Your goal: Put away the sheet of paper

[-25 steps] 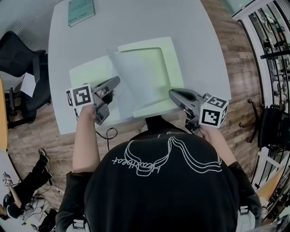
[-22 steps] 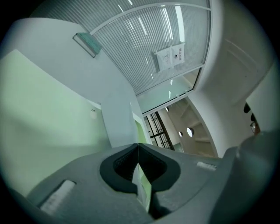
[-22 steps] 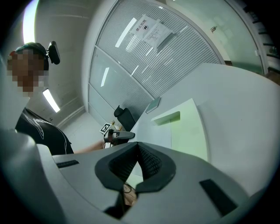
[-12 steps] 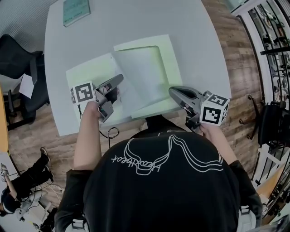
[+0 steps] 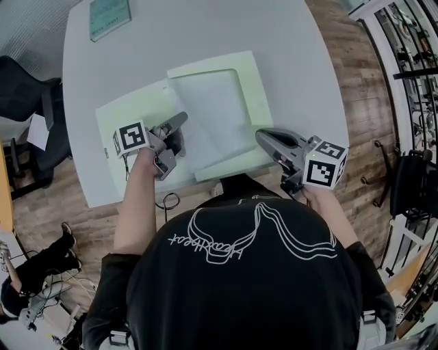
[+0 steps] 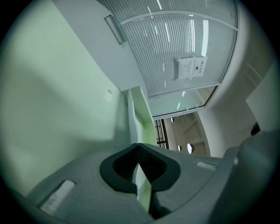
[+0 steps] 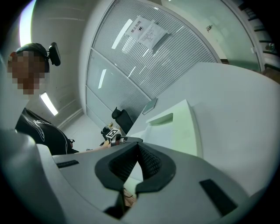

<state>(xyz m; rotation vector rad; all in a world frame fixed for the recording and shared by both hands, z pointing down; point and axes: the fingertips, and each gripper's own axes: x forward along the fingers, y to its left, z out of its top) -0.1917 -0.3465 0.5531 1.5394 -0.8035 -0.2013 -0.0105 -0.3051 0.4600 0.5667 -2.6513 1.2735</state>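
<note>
A pale green folder (image 5: pixel 256 75) lies open on the white table (image 5: pixel 205 31). A whitish sheet of paper (image 5: pixel 212 109) lies across its fold and right half. My left gripper (image 5: pixel 181 121) is at the sheet's near left edge, over the folder's left half (image 5: pixel 123 109). In the left gripper view the left gripper (image 6: pixel 138 145) is shut on the thin sheet (image 6: pixel 141 183), which shows edge-on between the pads. My right gripper (image 5: pixel 261 137) is shut at the folder's near right edge. In the right gripper view I see nothing between the jaws of the right gripper (image 7: pixel 139 146), and the folder (image 7: pixel 181 131) lies beyond them.
A teal book (image 5: pixel 108 17) lies at the table's far left corner. A black chair (image 5: pixel 27 89) stands left of the table and metal shelving (image 5: pixel 410 61) to the right. A cable (image 5: pixel 164 202) hangs below the near table edge. A person (image 5: pixel 20 280) is on the floor at lower left.
My left gripper has moved a little to the right and away from me, still shut on the sheet. The right gripper has stayed where it was.
</note>
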